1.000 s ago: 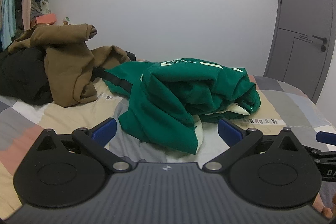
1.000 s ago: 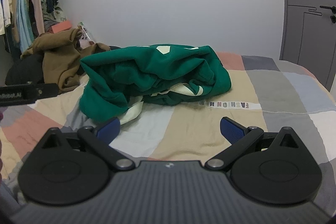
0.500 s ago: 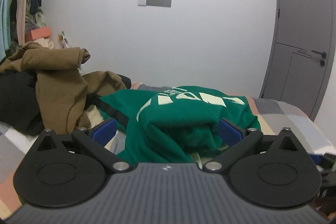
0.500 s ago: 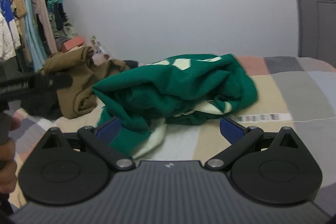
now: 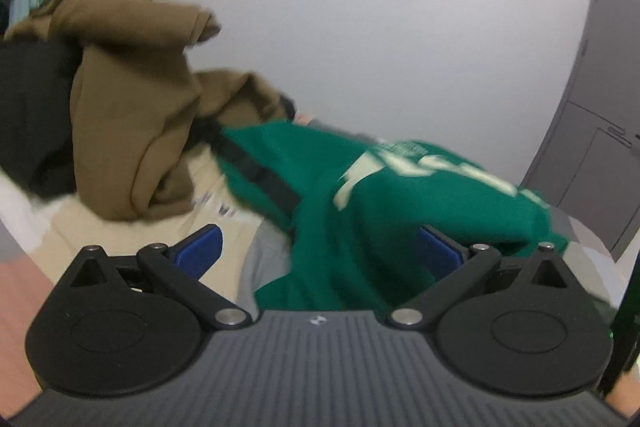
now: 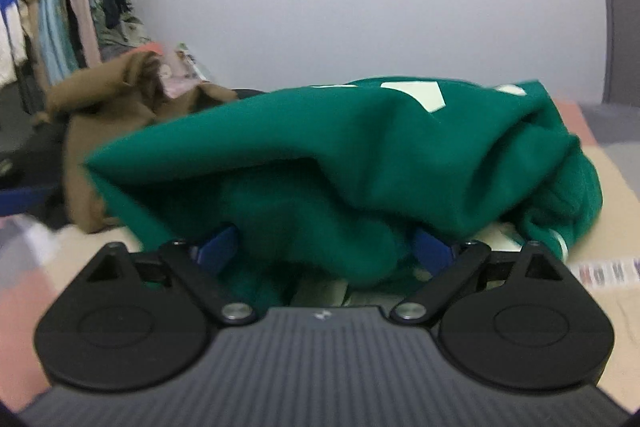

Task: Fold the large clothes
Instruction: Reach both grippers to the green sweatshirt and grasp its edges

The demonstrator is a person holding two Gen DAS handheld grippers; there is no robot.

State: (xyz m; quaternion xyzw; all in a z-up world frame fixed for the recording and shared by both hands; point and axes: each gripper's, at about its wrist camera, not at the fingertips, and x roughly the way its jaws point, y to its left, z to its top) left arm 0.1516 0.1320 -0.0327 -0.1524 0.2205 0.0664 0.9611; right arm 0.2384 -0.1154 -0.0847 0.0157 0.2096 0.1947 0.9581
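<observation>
Far left, a rail of hanging clothes (image 6: pixel 48 7) lines the wall, well apart from the work. Next along, a brown garment (image 5: pixel 132 115) is heaped on a dark pile at the left end of the bed (image 5: pixel 100 227), probably parked there to wait its turn, with its lower edge just beside the green sweatshirt (image 5: pixel 360 187). That sweatshirt, the piece in hand, lies crumpled in the middle of the patchwork bedcover with pale lettering on top and a dark band running down its left side; it is bunched, not spread, so I judge the folding has not begun and it must first be opened flat.

The left tongs (image 5: pixel 320 247) are spread wide, blue pads either side of a hanging fold of green cloth, gripping nothing; the left pad stands clear over the bedcover while the right pad is partly hidden by fabric. The right tongs (image 6: pixel 326 247) are likewise splayed and unclenched, pushed low against the near edge of the sweatshirt so that cloth bulges between the pads. Both seem placed this way to take hold of an edge each, left and right, so the garment can be lifted and shaken out. The picture is blurred, so which seam lies between the pads cannot be told

Far right, a grey door (image 5: pixel 592 107) closes the room
</observation>
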